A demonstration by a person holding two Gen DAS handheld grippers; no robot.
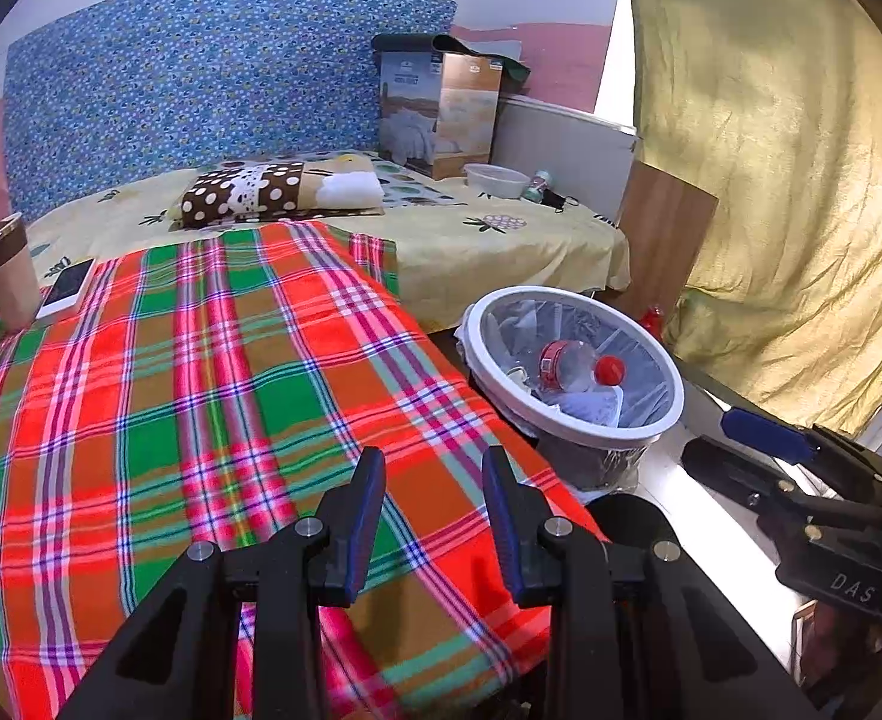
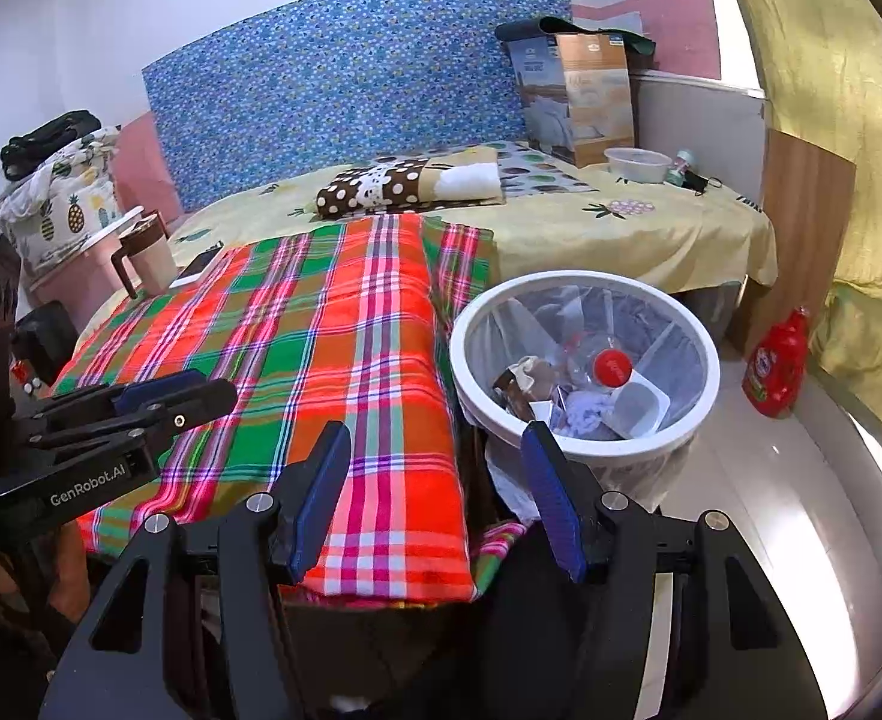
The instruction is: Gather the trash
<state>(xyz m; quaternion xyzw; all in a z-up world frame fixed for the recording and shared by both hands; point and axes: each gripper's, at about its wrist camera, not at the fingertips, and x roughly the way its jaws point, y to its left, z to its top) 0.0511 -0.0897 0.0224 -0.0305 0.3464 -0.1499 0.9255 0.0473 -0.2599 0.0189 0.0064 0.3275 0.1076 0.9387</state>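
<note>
1. "GenRobot.AI", white lettering on the black body of the left gripper [image 2: 141, 405], seen from the right wrist view
2. "DAS", pale letters on the black body of the right gripper [image 1: 765, 438], seen from the left wrist view; any further letters fall outside the frame
3. Cardboard box [image 1: 441, 111] at the head of the bed: printed panel text, too small to read
4. Red bottle [image 2: 777, 363] on the floor: label print blurred, unreadable
</note>
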